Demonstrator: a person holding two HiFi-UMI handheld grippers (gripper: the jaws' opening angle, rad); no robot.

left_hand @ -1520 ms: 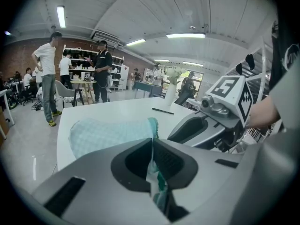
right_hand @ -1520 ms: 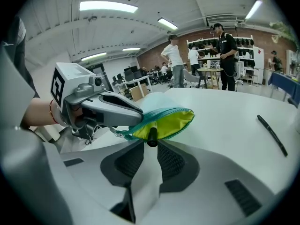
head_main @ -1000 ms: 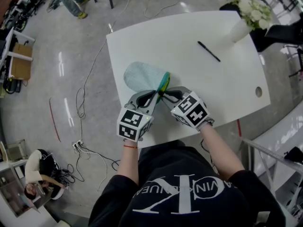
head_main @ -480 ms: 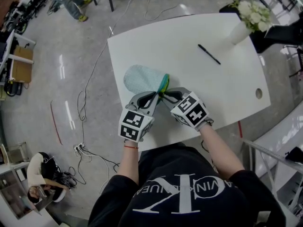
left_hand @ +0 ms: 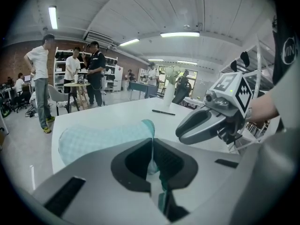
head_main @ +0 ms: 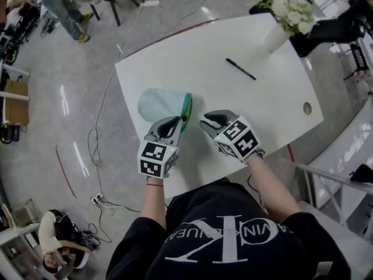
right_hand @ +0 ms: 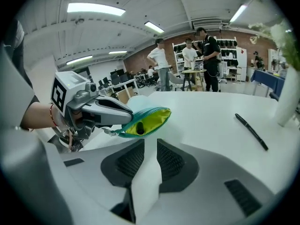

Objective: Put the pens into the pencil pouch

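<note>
The light-blue pencil pouch (head_main: 158, 104) lies on the white table (head_main: 192, 57), with its teal-zippered mouth gaping. The left gripper (head_main: 176, 123) pinches the mouth's rim, jaws nearly together. Just right of the pouch, the right gripper (head_main: 211, 120) has just been opening its jaws, with nothing between them. A black pen (head_main: 240, 69) lies farther right of the pouch.
</note>
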